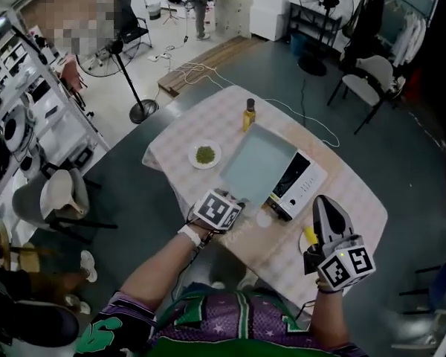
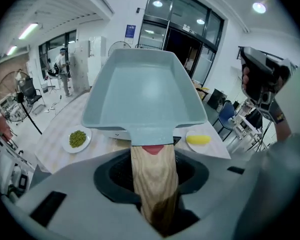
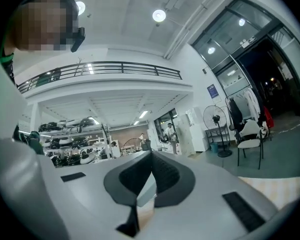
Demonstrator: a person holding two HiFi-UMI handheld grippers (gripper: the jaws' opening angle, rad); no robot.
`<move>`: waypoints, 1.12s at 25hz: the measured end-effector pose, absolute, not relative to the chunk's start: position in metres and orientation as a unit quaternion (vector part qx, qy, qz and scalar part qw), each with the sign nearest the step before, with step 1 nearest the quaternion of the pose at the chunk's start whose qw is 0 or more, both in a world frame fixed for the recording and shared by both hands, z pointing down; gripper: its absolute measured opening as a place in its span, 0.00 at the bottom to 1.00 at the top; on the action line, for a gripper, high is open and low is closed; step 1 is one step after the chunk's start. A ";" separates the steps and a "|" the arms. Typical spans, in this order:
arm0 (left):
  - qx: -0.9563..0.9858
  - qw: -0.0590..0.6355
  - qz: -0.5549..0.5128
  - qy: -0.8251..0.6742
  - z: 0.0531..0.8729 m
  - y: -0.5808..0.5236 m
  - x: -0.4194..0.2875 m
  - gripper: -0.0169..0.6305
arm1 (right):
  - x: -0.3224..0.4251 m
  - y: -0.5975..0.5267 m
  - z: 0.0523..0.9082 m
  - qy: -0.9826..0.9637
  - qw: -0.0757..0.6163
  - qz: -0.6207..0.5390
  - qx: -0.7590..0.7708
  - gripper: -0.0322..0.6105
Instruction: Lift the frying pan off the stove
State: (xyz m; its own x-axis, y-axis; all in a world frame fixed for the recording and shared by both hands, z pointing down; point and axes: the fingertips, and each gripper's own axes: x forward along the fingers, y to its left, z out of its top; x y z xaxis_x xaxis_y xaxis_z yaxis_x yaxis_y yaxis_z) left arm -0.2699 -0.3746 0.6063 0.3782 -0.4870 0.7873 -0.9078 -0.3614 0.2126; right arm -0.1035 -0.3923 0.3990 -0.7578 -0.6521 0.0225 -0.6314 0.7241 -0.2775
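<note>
Open workshop hall, grey floor (image 1: 401, 162). Desk (image 1: 349, 199) under pale checked cloth. Pedestal fan (image 1: 325, 4) far side, white chair (image 1: 373, 73) right, racks (image 1: 22, 103) left. Glass doors (image 2: 187, 41), round ceiling lights (image 3: 159, 15), mezzanine railing (image 3: 120, 68).

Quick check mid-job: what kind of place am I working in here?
Likely a big workshop or lab hall, not a home kitchen: a portable stove on a lone clothed table, equipment racks, a standing fan.
</note>
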 end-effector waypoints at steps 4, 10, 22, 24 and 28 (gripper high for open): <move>0.768 0.323 0.282 -0.476 0.584 -0.326 -0.299 0.31 | -0.142 -0.356 0.386 0.935 0.036 -0.123 -0.331 0.06; 0.766 0.303 0.237 -0.516 0.556 -0.270 -0.337 0.31 | -0.163 -0.310 0.376 0.938 0.031 -0.111 -0.327 0.06; 0.747 0.253 0.147 -0.597 0.497 -0.187 -0.370 0.31 | -0.110 -0.258 0.360 0.922 0.017 -0.078 -0.380 0.06; 0.740 0.230 0.137 -0.617 0.482 -0.175 -0.369 0.31 | -0.093 -0.255 0.354 0.919 0.019 -0.070 -0.388 0.06; 0.732 0.185 0.114 -0.646 0.450 -0.151 -0.351 0.31 | -0.049 -0.240 0.346 0.912 0.023 -0.065 -0.404 0.06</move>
State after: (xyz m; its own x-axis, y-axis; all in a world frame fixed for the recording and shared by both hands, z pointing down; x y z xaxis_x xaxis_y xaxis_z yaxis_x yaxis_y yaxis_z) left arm -0.3515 -0.1507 0.4497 0.1392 -0.9032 0.4060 -0.9876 -0.0967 0.1234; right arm -0.0492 -0.2400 0.3458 -0.6731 -0.7395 0.0108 -0.7335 0.6656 -0.1376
